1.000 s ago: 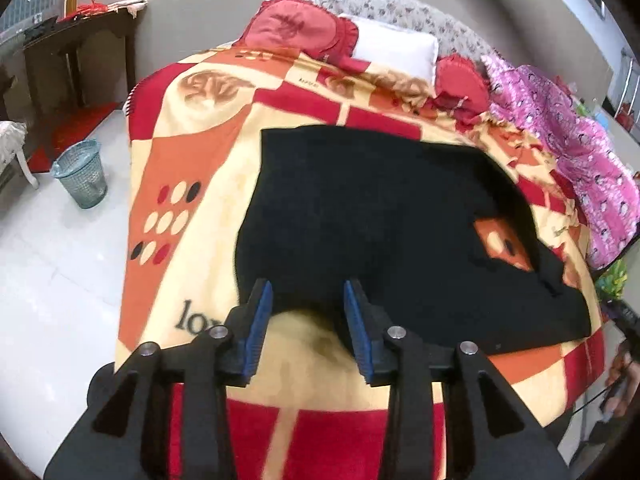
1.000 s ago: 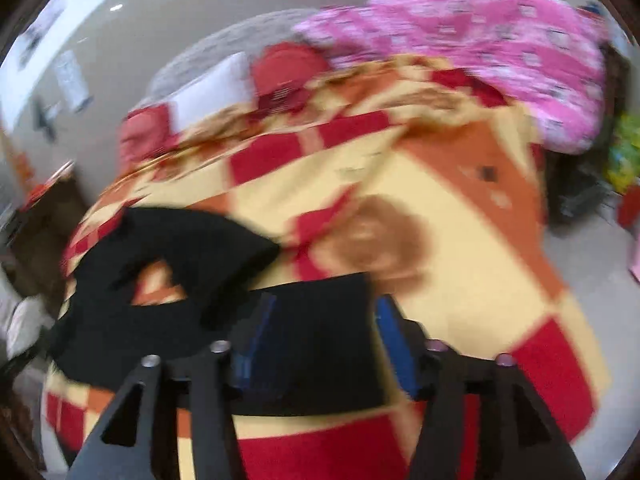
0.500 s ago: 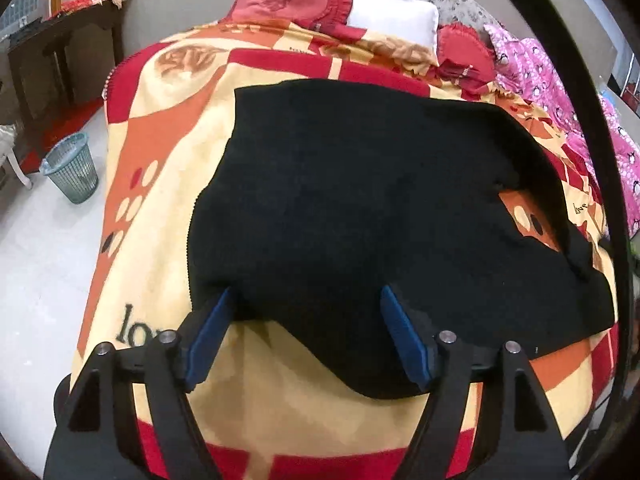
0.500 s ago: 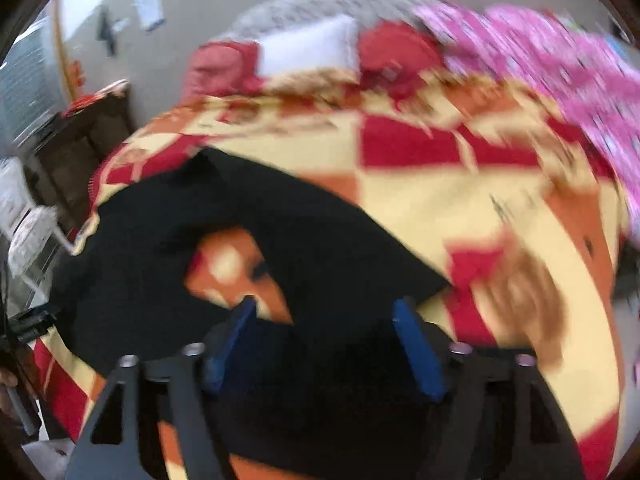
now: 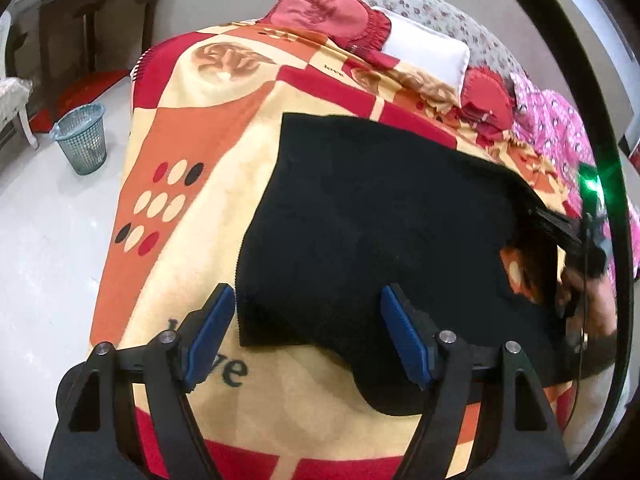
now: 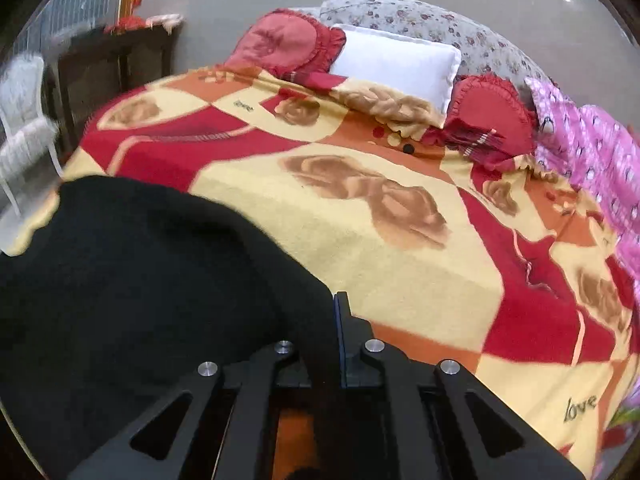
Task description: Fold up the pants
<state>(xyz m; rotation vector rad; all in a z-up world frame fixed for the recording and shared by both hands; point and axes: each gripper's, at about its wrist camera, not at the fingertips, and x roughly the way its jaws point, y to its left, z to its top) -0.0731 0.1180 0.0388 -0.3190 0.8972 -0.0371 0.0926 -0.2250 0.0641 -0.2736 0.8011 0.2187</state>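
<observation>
Since a second ago the right gripper [image 6: 337,312] has swept across the bed [image 6: 400,248] toward the black pants [image 5: 380,240] and snapped its jaws together, while the left gripper [image 5: 308,332] has dropped a little closer to the cloth with its jaws spread wider.

The pants lie spread on the patterned blanket [image 5: 192,184], on the near half of the bed, well short of the white pillow [image 5: 424,54] and the red cushions. One leg looks doubled toward the right, leaving a small window of blanket showing through near the far gripper.

The left jaws stand wide open and hold nothing; the near corner of the pants sits between the two blue pads, not pinched. The right jaws are closed tight, and a raised ridge of black cloth runs straight into them, so I judge they have pinched an edge of the pants.

The fabric looks like a thick, soft knit: light, limp, no stiffness at all, not slippery on a fuzzy blanket. It should drape and sag from any single pinch and drag the blanket's nap a little, so it wants two holds on one edge, well apart. The clean places to take it are the squared near corner under the left jaws and the hem edge on the right side, lifting both together so the fold falls flat.
</observation>
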